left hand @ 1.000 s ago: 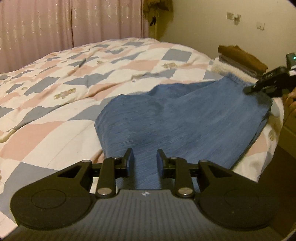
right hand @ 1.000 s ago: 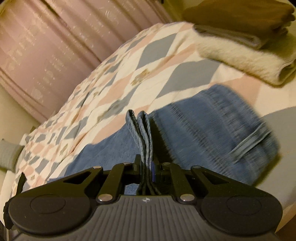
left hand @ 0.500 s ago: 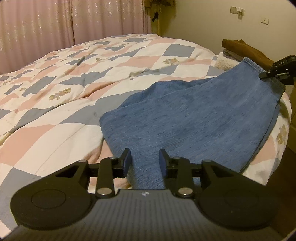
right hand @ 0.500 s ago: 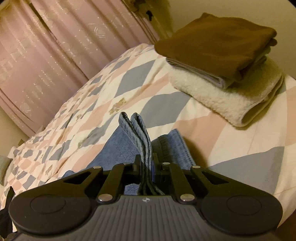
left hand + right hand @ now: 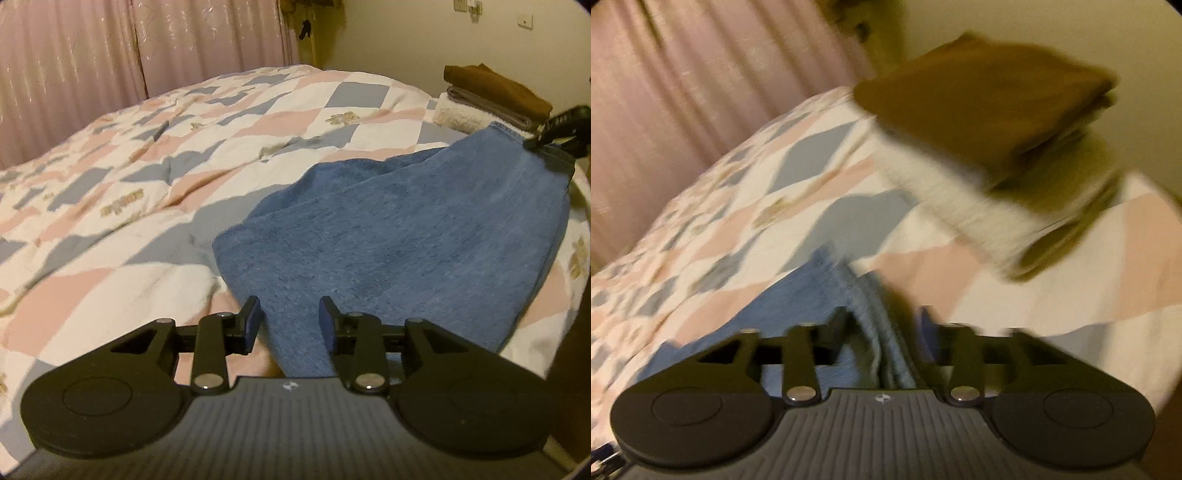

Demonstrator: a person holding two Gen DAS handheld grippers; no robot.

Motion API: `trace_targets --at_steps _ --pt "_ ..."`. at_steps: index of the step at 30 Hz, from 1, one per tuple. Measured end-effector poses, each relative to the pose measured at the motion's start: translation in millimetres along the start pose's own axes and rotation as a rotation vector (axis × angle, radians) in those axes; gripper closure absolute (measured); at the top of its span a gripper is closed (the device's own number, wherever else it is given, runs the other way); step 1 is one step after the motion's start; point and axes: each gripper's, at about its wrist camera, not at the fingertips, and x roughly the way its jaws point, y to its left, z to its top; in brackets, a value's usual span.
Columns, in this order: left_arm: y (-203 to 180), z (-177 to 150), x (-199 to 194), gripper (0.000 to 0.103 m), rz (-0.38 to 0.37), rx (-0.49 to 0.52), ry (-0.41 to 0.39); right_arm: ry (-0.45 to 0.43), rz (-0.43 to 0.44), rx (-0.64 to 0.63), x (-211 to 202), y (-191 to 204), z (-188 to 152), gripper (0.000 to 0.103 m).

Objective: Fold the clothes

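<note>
1. My left gripper [image 5: 290, 319]: jaws spread, gripping nothing. A narrow end of the blue denim garment [image 5: 417, 236] runs between the blue pads [image 5: 252, 320] without visibly touching either, so it is lined up for a pinch but not taken.
2. My right gripper [image 5: 882, 328]: frame is motion-blurred, but the jaws stand apart with the garment's bunched hem edges [image 5: 864, 295] loose in the gap. Reads as let go, not clamped. Left view shows its black tip [image 5: 557, 127] at the garment's far corner; contact there I cannot confirm.
3. Garment position: spread flat on the checked pink, blue and white quilt [image 5: 184, 147], along the bed's near right edge, wide end toward the right gripper, narrow end at the left one. My read: it is stretched between the two grippers so both ends are reachable and the cloth lies smooth before a fold.
4. Judgement: looks like a lay-out or re-grip stage, no fold visibly finished on this piece. Next move likely needs a clean pinch through all layers at each end. Risk: bunched hem slipping out.
5. Beyond the far corner: stack of folded items, brown cloth [image 5: 982, 103] over a grey layer over a white fleecy one [image 5: 964, 206], probably parked clear of the working area.
6. Farthest: pink curtains [image 5: 147, 48], cream wall.
</note>
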Motion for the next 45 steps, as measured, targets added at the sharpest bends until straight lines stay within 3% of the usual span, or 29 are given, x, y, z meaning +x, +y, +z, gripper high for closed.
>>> trace_targets --at_steps 2,3,6,10,13,16,18,20,22,23,24,27,30,34,36,38,42,45 --pt "4.6 7.6 -6.1 0.073 0.003 -0.013 -0.034 -0.117 -0.017 -0.041 -19.1 8.5 -1.2 0.063" --pt "5.8 12.7 -7.5 0.073 -0.002 -0.019 -0.050 -0.162 0.011 -0.063 -26.2 14.9 -3.2 0.076" --pt "2.4 31.2 -3.8 0.074 -0.029 -0.023 -0.090 -0.176 0.156 -0.131 -22.0 39.5 -11.1 0.096" --pt "-20.9 50.0 20.9 0.074 -0.074 0.050 -0.107 -0.095 0.116 -0.218 27.1 62.4 -23.6 0.097" --pt "-30.8 54.8 60.7 0.074 -0.059 0.100 -0.057 -0.062 0.060 -0.221 59.3 58.7 -26.7 0.103" --pt "-19.1 48.7 101.0 0.070 -0.054 0.082 0.015 -0.008 0.088 -0.095 78.5 38.0 -22.1 0.103" --pt "-9.3 48.6 106.5 0.067 -0.081 0.049 0.019 0.045 0.161 0.058 87.2 13.9 -16.9 0.103" --pt "-5.3 48.9 98.8 0.068 -0.053 0.046 0.007 0.075 0.257 0.267 89.8 -16.3 -11.0 0.103" --pt "-0.4 47.2 86.8 0.073 -0.011 0.040 -0.008 0.014 0.260 0.398 71.9 -38.8 -10.5 0.103" --pt "4.9 44.4 77.5 0.074 0.001 0.018 -0.015 -0.031 0.225 0.392 57.2 -43.5 -10.8 0.097" --pt "9.3 41.2 67.8 0.074 0.006 -0.004 -0.020 -0.070 0.199 0.350 42.2 -43.5 -13.5 0.091" --pt "14.6 30.7 33.0 0.078 0.030 -0.035 -0.049 -0.190 0.180 0.178 -5.4 -34.2 -31.3 0.091" --pt "-0.4 19.9 -6.4 0.078 0.004 -0.026 -0.099 -0.248 0.164 -0.030 -36.4 -9.1 -65.8 0.091" --pt "-28.1 -1.7 -20.3 0.077 -0.031 -0.008 -0.062 -0.178 0.026 -0.251 -28.2 19.0 -106.4 0.091" --pt "-38.4 -14.0 -7.7 0.074 0.004 -0.005 0.013 -0.165 -0.047 -0.315 -25.6 31.3 -114.7 0.091" --pt "-39.8 -19.0 -10.0 0.074 0.030 -0.035 0.024 -0.187 -0.084 -0.342 -41.6 49.4 -113.6 0.087" --pt "-42.9 -21.4 -31.0 0.075 0.032 -0.060 -0.013 -0.273 0.074 -0.358 -79.7 81.8 -134.7 0.073" --pt "-50.1 -29.1 -37.6 0.075 0.040 -0.046 -0.010 -0.206 0.110 -0.420 -71.5 106.4 -166.4 0.065"
